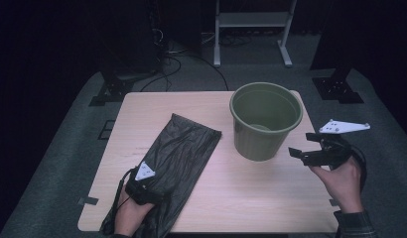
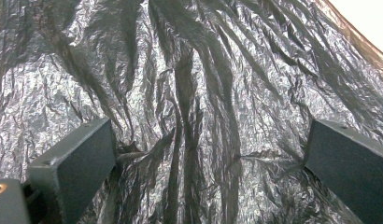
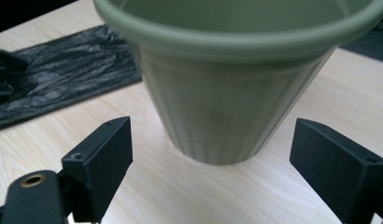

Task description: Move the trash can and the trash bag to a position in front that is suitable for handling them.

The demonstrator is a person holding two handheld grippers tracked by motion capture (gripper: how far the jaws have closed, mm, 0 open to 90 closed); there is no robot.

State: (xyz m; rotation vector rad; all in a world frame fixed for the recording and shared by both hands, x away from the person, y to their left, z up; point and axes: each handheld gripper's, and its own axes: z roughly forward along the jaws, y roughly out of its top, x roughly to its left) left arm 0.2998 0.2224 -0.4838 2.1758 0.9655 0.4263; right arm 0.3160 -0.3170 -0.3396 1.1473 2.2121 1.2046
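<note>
Two grippers, both spread wide. Left gripper (image 1: pixel 142 186) low over near end of black bin bag (image 1: pixel 176 153), jaws apart with crinkled film (image 2: pixel 194 107) between, nothing pinched yet. Bag flat, long axis from near-left edge up toward green bucket (image 1: pixel 265 121). Right gripper (image 1: pixel 318 148) just right of bucket (image 3: pixel 236 79), aimed at its wall, not touching. Pale wooden table (image 1: pixel 241 198); grey carpet (image 1: pixel 67 148), dark room beyond.

A crumpled black plastic bag (image 1: pixel 179 158) lies flat on the table beside an upright green bucket (image 1: pixel 265 121).
</note>
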